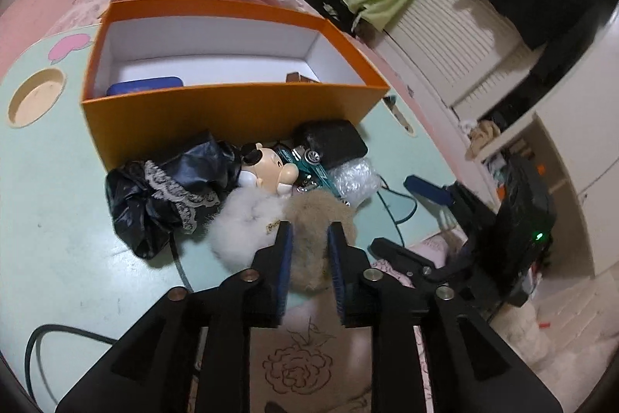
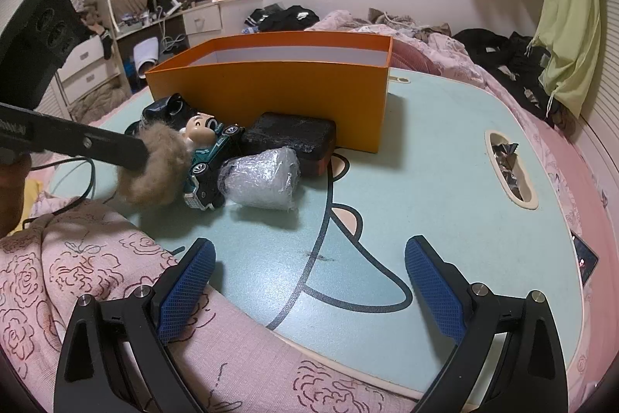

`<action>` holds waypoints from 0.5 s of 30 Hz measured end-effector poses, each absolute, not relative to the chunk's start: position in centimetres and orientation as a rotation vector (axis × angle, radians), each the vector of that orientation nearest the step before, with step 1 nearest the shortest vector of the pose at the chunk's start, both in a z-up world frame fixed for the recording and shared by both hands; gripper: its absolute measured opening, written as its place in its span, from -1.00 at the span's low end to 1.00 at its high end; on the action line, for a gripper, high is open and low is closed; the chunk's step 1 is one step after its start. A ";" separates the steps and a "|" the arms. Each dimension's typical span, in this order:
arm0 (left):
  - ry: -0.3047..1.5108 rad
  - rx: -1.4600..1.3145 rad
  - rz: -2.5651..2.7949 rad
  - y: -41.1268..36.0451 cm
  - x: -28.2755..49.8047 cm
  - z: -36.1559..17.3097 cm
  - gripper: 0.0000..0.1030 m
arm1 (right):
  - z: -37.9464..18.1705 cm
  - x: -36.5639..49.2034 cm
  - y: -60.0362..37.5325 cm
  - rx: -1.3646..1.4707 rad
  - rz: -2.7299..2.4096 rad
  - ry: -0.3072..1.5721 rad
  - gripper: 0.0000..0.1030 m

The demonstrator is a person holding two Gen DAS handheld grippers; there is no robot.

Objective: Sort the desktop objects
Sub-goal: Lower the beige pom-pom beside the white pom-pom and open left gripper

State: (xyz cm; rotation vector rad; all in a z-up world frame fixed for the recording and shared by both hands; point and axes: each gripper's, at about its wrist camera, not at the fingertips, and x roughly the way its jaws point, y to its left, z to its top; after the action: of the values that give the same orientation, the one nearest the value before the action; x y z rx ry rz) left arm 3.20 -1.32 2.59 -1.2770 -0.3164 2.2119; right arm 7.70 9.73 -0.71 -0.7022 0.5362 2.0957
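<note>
Presently I log my left tool (image 1: 309,231) angled steeply down over the near edge of the worktop (image 1: 58,219), its blue pads (image 1: 285,258) slightly parted around the tan fur pompom (image 1: 309,219); whether they press on the fur I cannot tell. In the right wrist view that tool reaches in from the left, its tip against the same pompom. White fur pompom (image 1: 240,227): just beside the tan one. Black lace-trimmed cloth (image 1: 162,188), cartoon figurine (image 1: 271,169), teal toy car (image 1: 309,165), black case (image 1: 329,138), bubble-wrapped bundle (image 1: 354,180): clustered before the orange box (image 1: 232,115). My right tool (image 2: 309,281) points downward at the near worktop rim, pads spread wide, nothing between them.
</note>
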 end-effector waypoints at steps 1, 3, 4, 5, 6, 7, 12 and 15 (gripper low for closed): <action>-0.313 -1.264 2.234 -1.6 3.5 2.9 -0.14 | -0.7 7.7 9.8 -0.702 2.096 0.536 0.92; -0.255 -1.221 2.331 -2.5 4.9 3.8 0.38 | -0.7 7.7 9.7 -0.702 2.096 0.536 0.92; -0.213 -1.204 2.384 -2.8 5.5 4.2 0.51 | -0.7 7.8 9.8 -0.702 2.096 0.536 0.92; -0.169 -1.190 2.428 -3.1 6.2 4.4 0.52 | -0.7 7.7 9.7 -0.701 2.096 0.536 0.92; -0.117 -1.186 2.456 -3.3 6.8 4.4 0.52 | -0.7 7.7 9.7 -0.701 2.096 0.536 0.92; -0.077 -1.197 2.470 -3.4 7.2 4.2 0.52 | -0.7 7.8 9.8 -0.701 2.096 0.536 0.92; 0.041 -1.320 2.468 -3.7 7.8 1.1 0.52 | -0.7 7.8 9.7 -0.700 2.096 0.536 0.92; 0.146 -1.279 2.546 -3.1 8.0 -0.4 0.73 | -0.8 7.8 9.8 -0.700 2.096 0.538 0.92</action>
State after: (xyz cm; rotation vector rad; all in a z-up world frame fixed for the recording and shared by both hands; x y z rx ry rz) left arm 7.98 -3.06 -0.39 -1.2789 0.1456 2.5458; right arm 7.79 9.79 -0.77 -0.6997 0.5384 2.0955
